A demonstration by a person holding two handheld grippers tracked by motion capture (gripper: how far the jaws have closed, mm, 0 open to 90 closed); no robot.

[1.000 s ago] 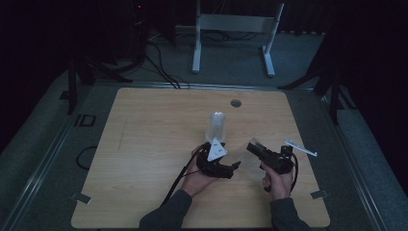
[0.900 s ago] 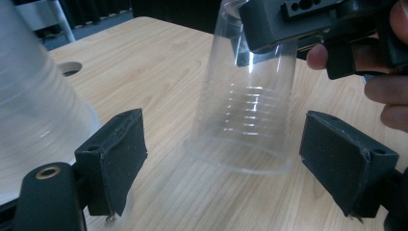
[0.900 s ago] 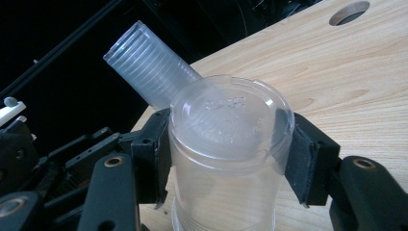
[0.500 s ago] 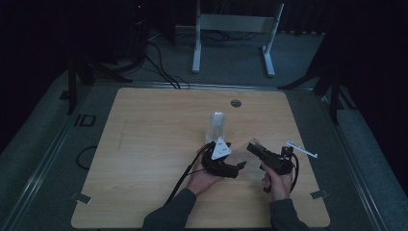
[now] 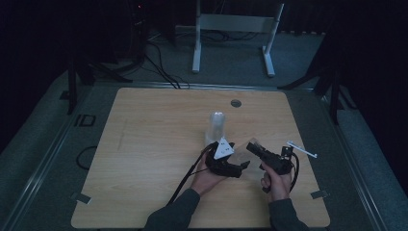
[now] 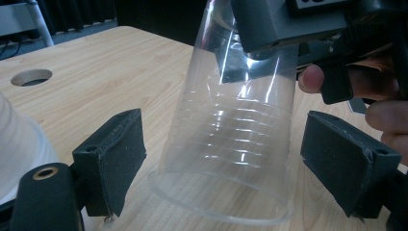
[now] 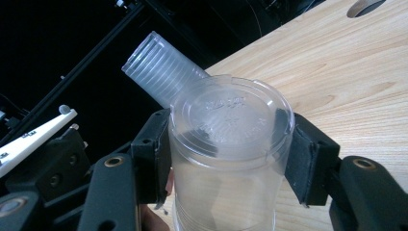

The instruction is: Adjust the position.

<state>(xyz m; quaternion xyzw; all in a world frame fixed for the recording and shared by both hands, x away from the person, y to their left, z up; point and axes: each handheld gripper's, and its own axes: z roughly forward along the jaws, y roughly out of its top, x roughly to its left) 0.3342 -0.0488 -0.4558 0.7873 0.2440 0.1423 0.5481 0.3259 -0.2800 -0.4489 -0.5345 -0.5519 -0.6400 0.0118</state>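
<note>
Over the wooden table [image 5: 144,144], right gripper [image 7: 231,159] jaws clamp the clear cup [image 7: 226,144]; left gripper [image 6: 231,159] jaws, just opening, flank it untouched.

A dim lab recording bay.
I work at a bare wooden table [image 5: 144,159] on grey carpet, cables [image 5: 163,67] and a metal stand [image 5: 235,29] behind it.
</note>
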